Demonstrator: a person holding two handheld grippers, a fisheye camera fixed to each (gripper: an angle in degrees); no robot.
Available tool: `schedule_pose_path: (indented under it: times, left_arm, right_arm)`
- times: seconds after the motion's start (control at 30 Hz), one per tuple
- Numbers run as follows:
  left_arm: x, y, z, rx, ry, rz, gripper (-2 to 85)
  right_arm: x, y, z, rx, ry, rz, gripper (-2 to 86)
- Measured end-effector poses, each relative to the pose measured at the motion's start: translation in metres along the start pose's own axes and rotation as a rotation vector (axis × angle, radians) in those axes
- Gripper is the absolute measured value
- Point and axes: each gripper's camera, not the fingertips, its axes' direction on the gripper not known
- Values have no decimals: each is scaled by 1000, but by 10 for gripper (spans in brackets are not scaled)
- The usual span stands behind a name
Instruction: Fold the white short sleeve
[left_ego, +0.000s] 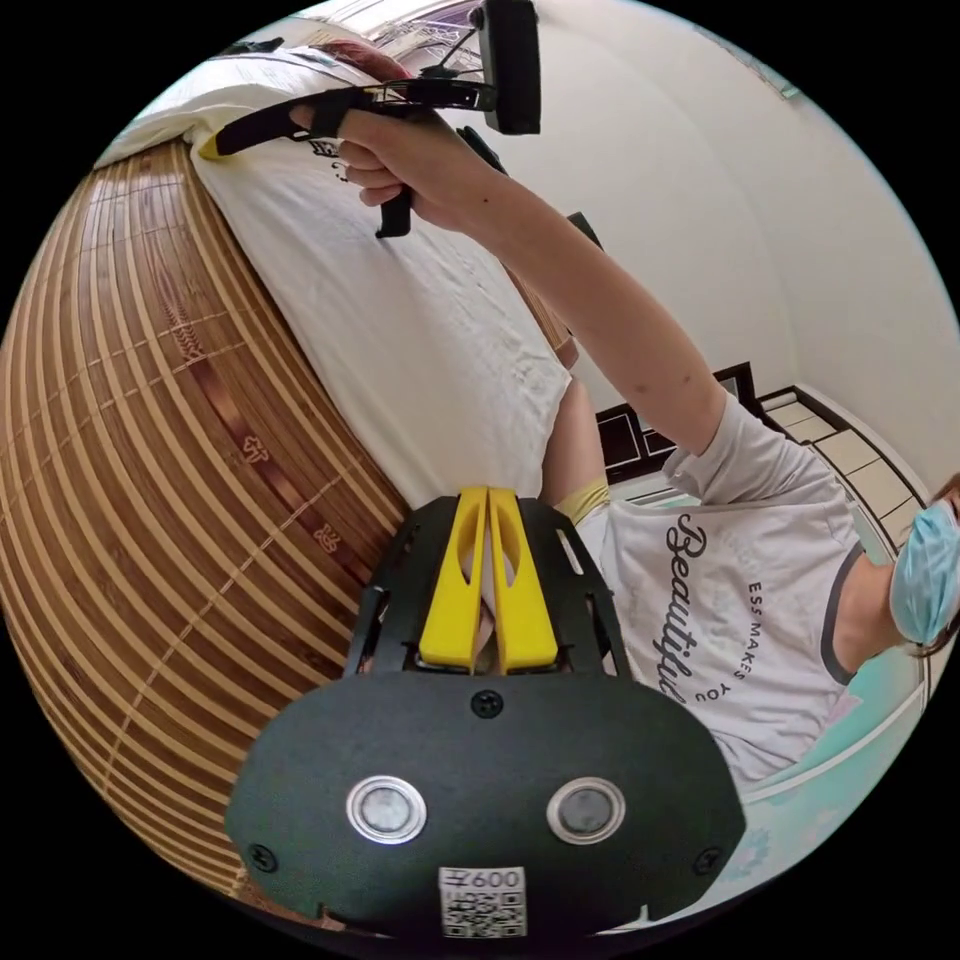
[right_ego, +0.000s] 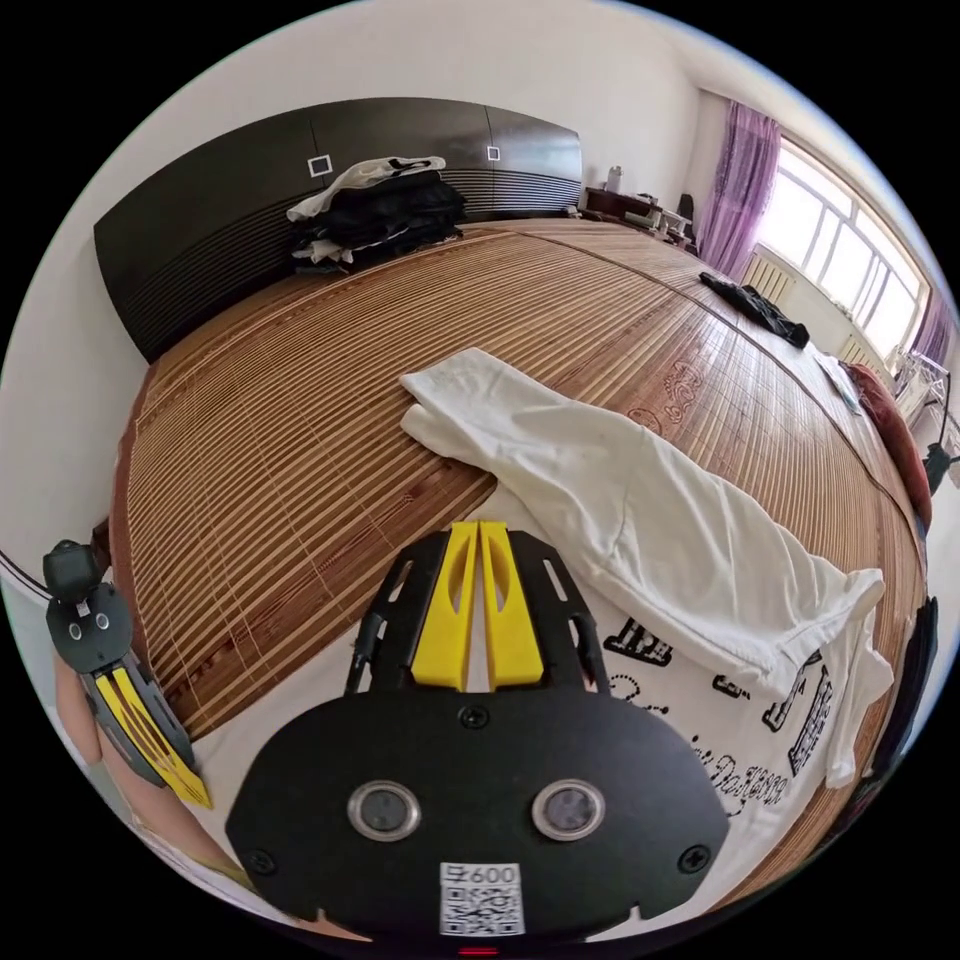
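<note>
White T-shirt (right_ego: 640, 520) lies half-folded on the bamboo mat (right_ego: 300, 440); both grippers (left_ego: 487, 492) (right_ego: 478, 525) pinch its edges with jaws together, so uneven pulling could skew the fold.

White short sleeve (right_ego: 650, 520) half-folded on mat (right_ego: 300, 430)

We record: shirt (right_ego: 640, 520) spread on the bed mat (right_ego: 300, 420), one side folded over its middle; clothes pile (right_ego: 375, 215) at the headboard (right_ego: 180, 250) behind it; another garment (right_ego: 755, 305) near the mat's window-side edge.
</note>
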Motion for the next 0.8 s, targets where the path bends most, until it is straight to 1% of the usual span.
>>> schedule_pose_path:
  times: [0.1,0.27,0.33,0.6,0.8]
  left_arm:
    - [-13,-4,-11,-3,43,-24,2]
    - [-23,-7,-27,11,59,-40,1]
    - [-24,-8,-33,13,54,-33,1]
    - [-48,-15,-50,10,152,-87,1]
    - [-34,-13,-58,-7,83,-71,0]
  right_arm:
    - [0,3,-7,15,10,-5,-9]
    - [31,8,-17,29,-126,106,-8]
    - [35,9,-19,31,-138,116,-8]
    - [27,13,-31,43,-82,81,-9]
    - [36,16,-37,53,-118,106,-8]
